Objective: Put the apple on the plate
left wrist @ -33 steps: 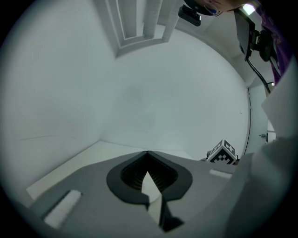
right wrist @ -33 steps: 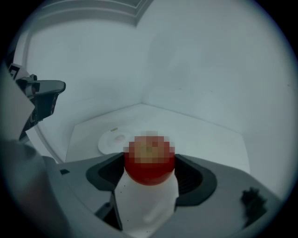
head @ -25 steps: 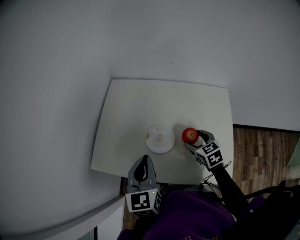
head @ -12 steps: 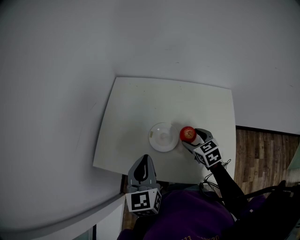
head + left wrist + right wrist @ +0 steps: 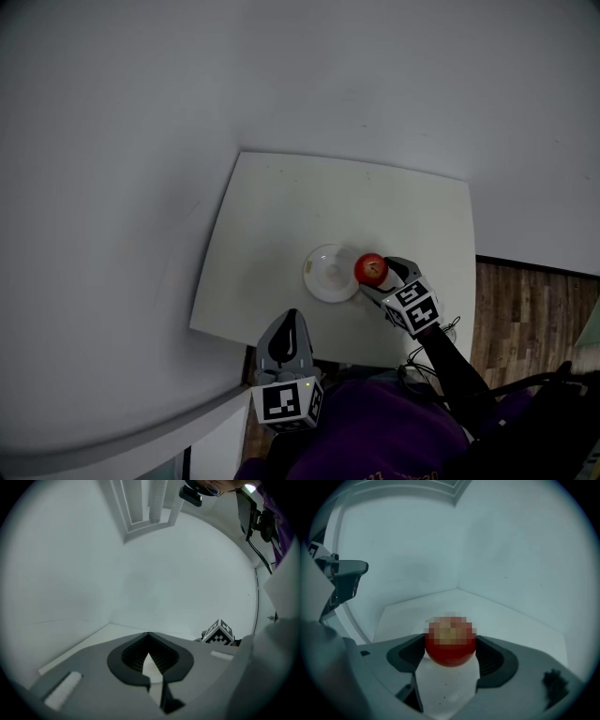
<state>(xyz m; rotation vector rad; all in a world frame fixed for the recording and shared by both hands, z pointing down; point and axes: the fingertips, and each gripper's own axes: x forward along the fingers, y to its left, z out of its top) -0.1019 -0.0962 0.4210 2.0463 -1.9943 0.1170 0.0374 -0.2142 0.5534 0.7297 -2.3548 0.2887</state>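
- The right gripper (image 5: 377, 277) was clamped on the apple (image 5: 371, 268). In the right gripper view its two dark pads pressed the red fruit from either side, and the fruit sat at the jaw tips.
- In the head view the apple was at the 3 o'clock edge of the small white plate (image 5: 313, 272) and overlapped its rim. No view showed whether it hung clear above the rim or touched it.
- The plate stood on the white table (image 5: 281, 216), toward the near edge. Its centre was bare and lay at about 9 o'clock from the apple, and the coming move turned on that direction.
- The right gripper reached in from about 4 o'clock of the plate, so a short carry along its own line toward 9 to 10 o'clock would likely have brought the fruit over the plate's middle before any lowering.
- The left gripper (image 5: 289, 323) had its jaws drawn together on nothing. It was at the table's near edge, at about 7 o'clock from the plate, and apart from both the plate and the fruit.
- The right gripper was plainly the working one. The left gripper looked idle.
- The apple was round, so it might have rolled toward the rim if it was let go off-centre.
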